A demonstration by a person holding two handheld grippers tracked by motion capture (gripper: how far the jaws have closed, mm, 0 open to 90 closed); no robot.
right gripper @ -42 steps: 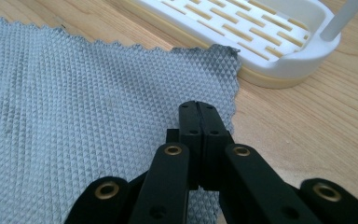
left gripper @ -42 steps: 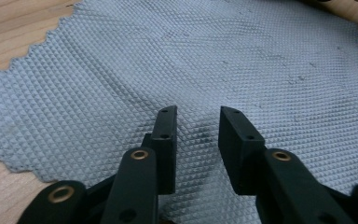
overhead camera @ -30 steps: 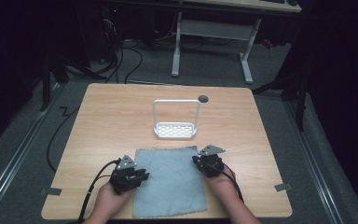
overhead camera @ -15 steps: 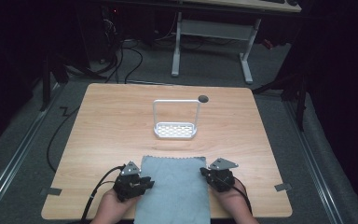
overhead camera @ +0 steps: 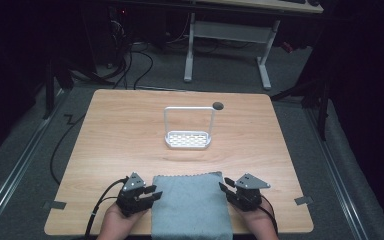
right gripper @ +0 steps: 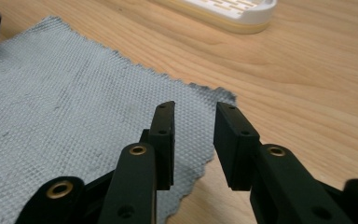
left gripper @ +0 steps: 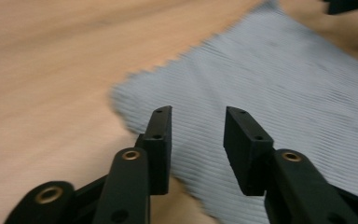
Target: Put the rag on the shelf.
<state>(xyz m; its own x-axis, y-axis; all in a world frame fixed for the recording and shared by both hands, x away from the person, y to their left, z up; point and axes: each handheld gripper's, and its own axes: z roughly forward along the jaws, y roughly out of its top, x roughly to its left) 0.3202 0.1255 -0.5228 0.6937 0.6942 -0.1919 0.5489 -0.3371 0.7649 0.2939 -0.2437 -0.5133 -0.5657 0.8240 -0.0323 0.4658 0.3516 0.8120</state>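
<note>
Table (overhead camera: 130, 130) lit evenly from above, surroundings near black; left gripper view motion-blurred, right gripper view sharp.

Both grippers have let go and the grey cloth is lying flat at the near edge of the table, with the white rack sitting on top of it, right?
Not quite. The white rack stands on bare wood farther up the table, apart from the grey cloth, as the high view shows. The rest holds: the left gripper and right gripper have just been opening, nothing between their jaws, and the cloth lies flat at the near edge.
</note>
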